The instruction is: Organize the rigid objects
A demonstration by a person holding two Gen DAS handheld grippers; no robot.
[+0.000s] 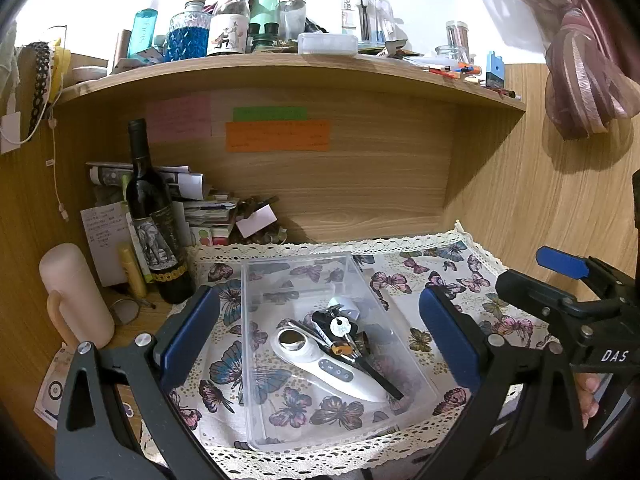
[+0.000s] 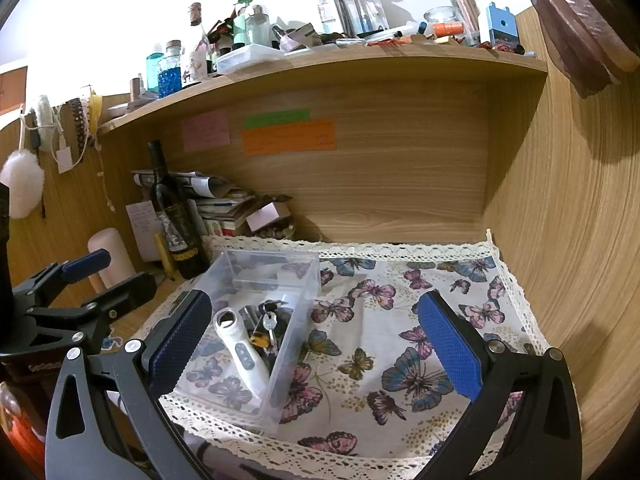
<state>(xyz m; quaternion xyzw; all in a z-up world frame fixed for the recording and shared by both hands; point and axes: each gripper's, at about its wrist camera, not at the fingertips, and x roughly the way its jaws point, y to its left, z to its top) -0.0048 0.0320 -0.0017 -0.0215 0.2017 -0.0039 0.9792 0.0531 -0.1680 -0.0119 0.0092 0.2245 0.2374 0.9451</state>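
Note:
A clear plastic box (image 1: 245,320) (image 2: 298,360) sits on the butterfly cloth (image 1: 460,276) (image 2: 400,320). Inside lie a white handheld device (image 1: 332,372) (image 2: 244,356) and a bunch of keys (image 1: 340,328) (image 2: 269,324) with dark small items beside them. My left gripper (image 1: 318,294) hovers open over the box, one blue pad on each side, holding nothing. My right gripper (image 2: 314,298) is open and empty, just right of the box over the cloth. In each view the other gripper shows at the edge, jaws apart.
A dark wine bottle (image 1: 154,224) (image 2: 176,224), a pale pink cylinder (image 1: 76,292) and a pile of papers (image 1: 200,208) stand left of the box. The shelf (image 1: 280,68) above is crowded with bottles. A wooden wall (image 2: 560,220) closes the right side.

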